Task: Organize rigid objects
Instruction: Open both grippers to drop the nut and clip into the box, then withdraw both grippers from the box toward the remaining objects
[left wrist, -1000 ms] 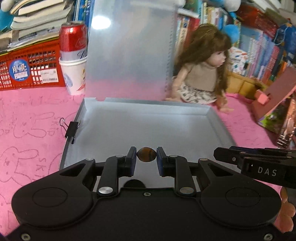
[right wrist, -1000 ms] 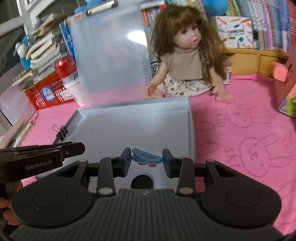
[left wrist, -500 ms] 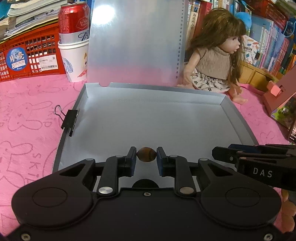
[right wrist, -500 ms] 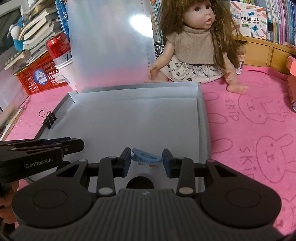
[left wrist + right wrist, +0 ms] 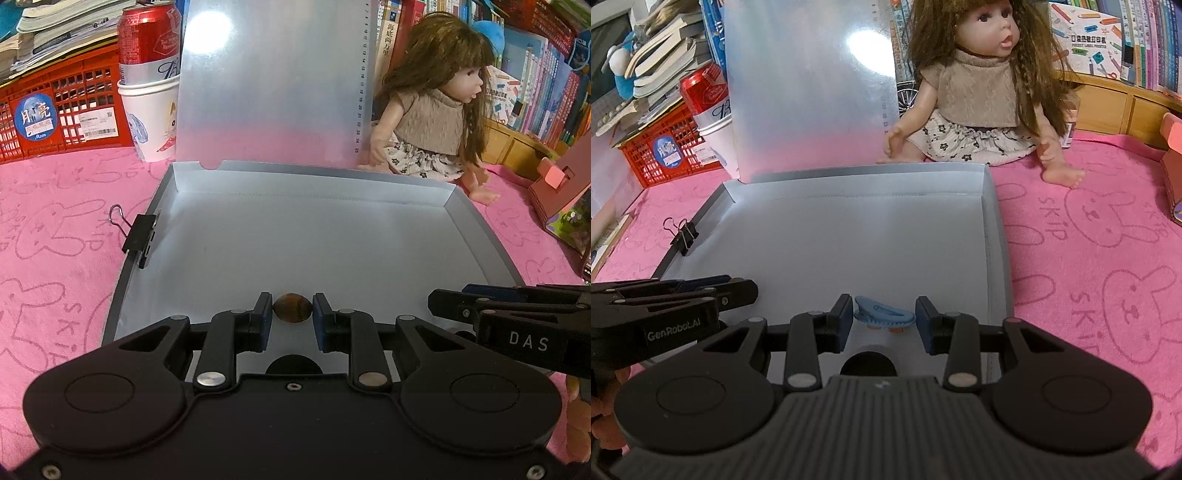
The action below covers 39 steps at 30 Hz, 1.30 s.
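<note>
While box [image 5: 993,236] front (hidden) lies behind gripper [image 5: 884,317], clip [image 5: 882,316] shows.

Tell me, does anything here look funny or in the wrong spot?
Yes: a black binder clip is clamped on the left wall of the open gray box, holding nothing else. And the red can stands tilted in a white paper cup.

The left tongs [image 5: 292,312] pinch a brown bead [image 5: 291,307] just over the open grey box [image 5: 476,221]; the right tongs [image 5: 454,302] hover beside them.
</note>
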Tool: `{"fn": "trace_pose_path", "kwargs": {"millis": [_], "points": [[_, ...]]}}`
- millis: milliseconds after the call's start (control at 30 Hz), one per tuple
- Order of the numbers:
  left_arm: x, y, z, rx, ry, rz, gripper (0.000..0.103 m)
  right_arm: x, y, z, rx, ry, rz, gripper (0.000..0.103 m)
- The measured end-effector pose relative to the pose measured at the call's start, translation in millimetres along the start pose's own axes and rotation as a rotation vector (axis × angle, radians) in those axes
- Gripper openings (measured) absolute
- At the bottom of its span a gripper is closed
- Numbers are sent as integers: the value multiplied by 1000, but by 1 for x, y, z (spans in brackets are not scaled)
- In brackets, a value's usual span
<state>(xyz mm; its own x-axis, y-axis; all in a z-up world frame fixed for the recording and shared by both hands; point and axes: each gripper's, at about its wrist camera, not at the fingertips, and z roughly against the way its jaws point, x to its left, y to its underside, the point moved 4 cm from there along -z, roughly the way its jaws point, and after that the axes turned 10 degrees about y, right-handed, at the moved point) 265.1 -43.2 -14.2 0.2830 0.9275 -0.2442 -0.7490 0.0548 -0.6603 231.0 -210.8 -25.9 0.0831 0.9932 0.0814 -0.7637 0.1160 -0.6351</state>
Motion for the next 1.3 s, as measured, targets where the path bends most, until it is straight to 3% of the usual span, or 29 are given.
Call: {"fn": "trace_pose_path", "kwargs": {"millis": [133,400,600,967,1300], "points": [[1,-1,6,-15,0,-5,26,-2,0,5,-4,-1,-13,59],[-2,0,39,-75,-23,-42,44,-3,2,35,-61,-3,-20,69],[-8,10,70,-109,-21,-61,50,-2,12,63,-125,5,5,76],[-21,53,119,-206,8,-91,58,-3,52,104,-269,23,49,86],[-30,98,141,-228,18,-127,62,-8,90,119,-321,47,58,89]]}}
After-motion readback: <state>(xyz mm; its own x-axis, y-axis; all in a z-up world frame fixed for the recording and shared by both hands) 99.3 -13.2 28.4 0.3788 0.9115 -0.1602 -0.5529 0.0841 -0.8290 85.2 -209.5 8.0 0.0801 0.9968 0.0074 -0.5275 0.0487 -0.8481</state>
